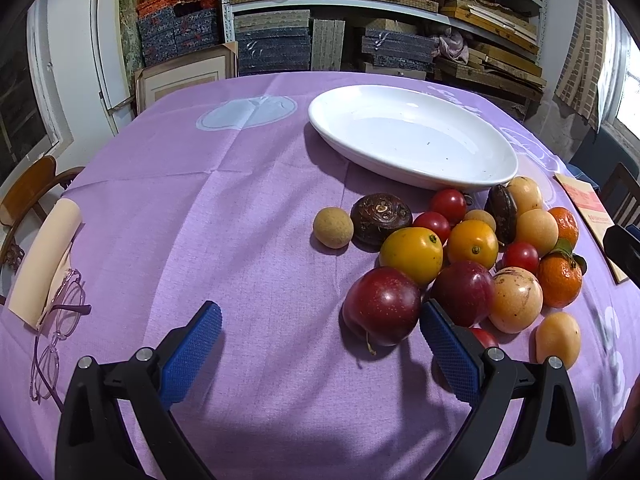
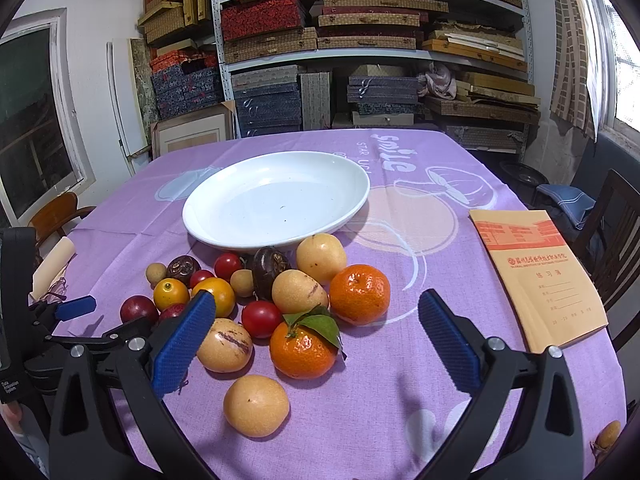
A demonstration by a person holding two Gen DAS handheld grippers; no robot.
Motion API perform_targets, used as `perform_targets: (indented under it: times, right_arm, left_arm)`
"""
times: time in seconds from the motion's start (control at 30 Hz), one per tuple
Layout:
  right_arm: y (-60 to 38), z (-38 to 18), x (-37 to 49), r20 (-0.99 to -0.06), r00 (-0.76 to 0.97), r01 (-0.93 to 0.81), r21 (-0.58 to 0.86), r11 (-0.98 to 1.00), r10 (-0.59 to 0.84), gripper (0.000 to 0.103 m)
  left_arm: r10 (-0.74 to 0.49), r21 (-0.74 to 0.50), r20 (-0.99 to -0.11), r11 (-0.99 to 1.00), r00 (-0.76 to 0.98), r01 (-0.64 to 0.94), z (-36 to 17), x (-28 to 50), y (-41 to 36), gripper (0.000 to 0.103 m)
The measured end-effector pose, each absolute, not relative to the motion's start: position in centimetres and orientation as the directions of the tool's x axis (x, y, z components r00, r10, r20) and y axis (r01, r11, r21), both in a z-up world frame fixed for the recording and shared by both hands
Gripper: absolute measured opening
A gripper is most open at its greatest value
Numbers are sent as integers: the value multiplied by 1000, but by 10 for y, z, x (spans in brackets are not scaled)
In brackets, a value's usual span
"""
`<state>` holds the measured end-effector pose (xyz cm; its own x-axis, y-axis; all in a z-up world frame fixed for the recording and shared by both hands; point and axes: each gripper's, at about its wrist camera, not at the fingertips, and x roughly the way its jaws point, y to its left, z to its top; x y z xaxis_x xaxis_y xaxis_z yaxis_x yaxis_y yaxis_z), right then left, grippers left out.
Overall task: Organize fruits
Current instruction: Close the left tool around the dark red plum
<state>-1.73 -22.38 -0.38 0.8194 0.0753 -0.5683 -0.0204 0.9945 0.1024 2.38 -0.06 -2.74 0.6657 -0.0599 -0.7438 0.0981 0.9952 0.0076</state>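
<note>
Left wrist view: the left gripper [image 1: 320, 356] hangs spread wide over the purple-clothed counter [image 1: 240, 220], its right pad just beside a dark red plum [image 1: 382, 306]. The fruits [image 1: 472, 256] lie heaped on the cloth right in front of the white plate [image 1: 412, 136] — none on it.

Right wrist view: the right gripper [image 2: 316, 344] is spread too, gripping nothing, with a leafy mandarin [image 2: 302, 350] between its pads. A tan notebook [image 2: 536, 276] lies well apart — to the right.
</note>
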Motion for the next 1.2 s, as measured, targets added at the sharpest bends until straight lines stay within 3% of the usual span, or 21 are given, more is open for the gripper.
perform_targets:
  times: [0.7, 1.07, 1.2]
  right_arm:
    - [-224, -4, -17, -569, 819, -20, 100, 995, 74, 99]
    - [-224, -4, -17, -568, 820, -20, 101, 995, 74, 99]
    - [-224, -4, -17, -569, 819, -19, 101, 995, 73, 99]
  left_arm:
    - [-51, 26, -721, 995, 691, 100, -22, 19, -4, 100]
    - [-116, -20, -735, 988, 668, 150, -26, 20, -10, 75]
    - [-153, -52, -741, 984, 654, 171, -29, 24, -12, 59]
